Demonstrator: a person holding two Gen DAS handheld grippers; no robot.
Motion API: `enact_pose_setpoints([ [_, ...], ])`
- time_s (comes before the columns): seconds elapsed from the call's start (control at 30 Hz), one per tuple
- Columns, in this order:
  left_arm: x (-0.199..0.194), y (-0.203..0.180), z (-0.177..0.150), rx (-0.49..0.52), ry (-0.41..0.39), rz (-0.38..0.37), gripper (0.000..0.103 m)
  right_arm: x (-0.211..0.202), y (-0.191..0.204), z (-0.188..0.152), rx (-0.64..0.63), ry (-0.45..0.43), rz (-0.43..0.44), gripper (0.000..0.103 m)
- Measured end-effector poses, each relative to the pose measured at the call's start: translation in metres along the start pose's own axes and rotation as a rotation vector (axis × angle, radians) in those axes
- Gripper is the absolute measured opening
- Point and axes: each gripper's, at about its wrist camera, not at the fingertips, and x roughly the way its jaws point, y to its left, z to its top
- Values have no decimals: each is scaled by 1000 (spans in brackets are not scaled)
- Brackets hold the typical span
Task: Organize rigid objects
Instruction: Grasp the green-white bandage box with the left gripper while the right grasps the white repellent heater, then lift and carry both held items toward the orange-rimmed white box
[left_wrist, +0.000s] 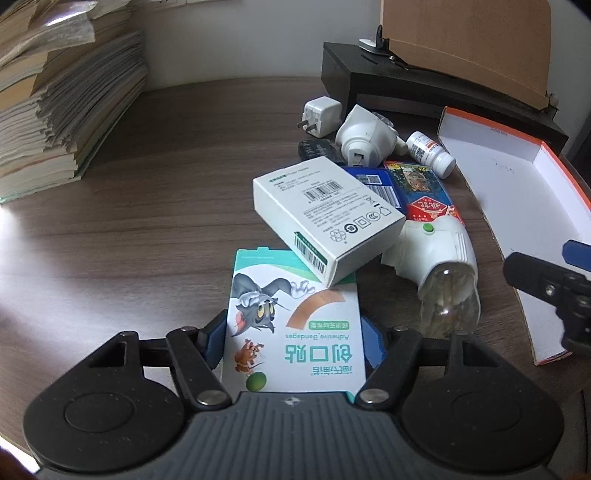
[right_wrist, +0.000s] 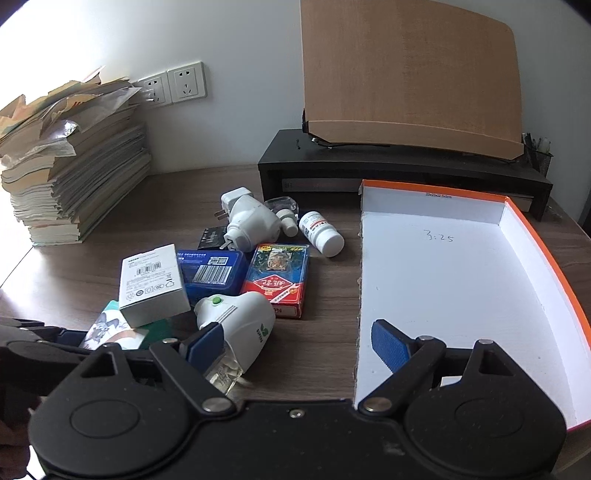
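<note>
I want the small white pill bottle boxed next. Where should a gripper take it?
Grip the small white pill bottle across its round labelled body, coming from above; it lies on its side, apart from the red card box, so both long sides look free.

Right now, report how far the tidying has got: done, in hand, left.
Done: nothing; the orange-rimmed white cardboard box holds no items. In hand: the left tongs straddle the Tom and Jerry adhesive bandage box, which lies partly under the white barcoded carton; a firm grip is unclear. The right tongs are open. Left: the carton, blue case, red card pack, white pill bottle, plug-in devices.
</note>
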Motion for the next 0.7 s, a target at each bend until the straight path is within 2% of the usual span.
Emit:
enact_pose_setpoints([
  [0.2, -14, 19, -17, -8, 10, 22, 72, 29, 15, 1, 2, 24, 55, 102],
  [0.27, -18, 23, -21, -12, 2, 15, 72, 37, 19, 4, 13, 61, 79, 102],
  [0.5, -27, 29, -27, -22, -25, 14, 72, 64, 32, 3, -13, 134, 70, 101],
  [0.57, -28, 31, -27, -29, -31, 14, 72, 75, 30, 3, -11, 161, 51, 89],
  [0.6, -29, 32, -28, -30, -31, 15, 72, 78, 29, 3, -3, 167, 62, 79],
  [0.63, -29, 32, -28, -30, -30, 17, 72, 79, 29, 3, -9, 168, 56, 75],
  [0.7, -32, 34, -30, -37, -38, 14, 72, 78, 28, 2, -27, 163, 39, 73],
])
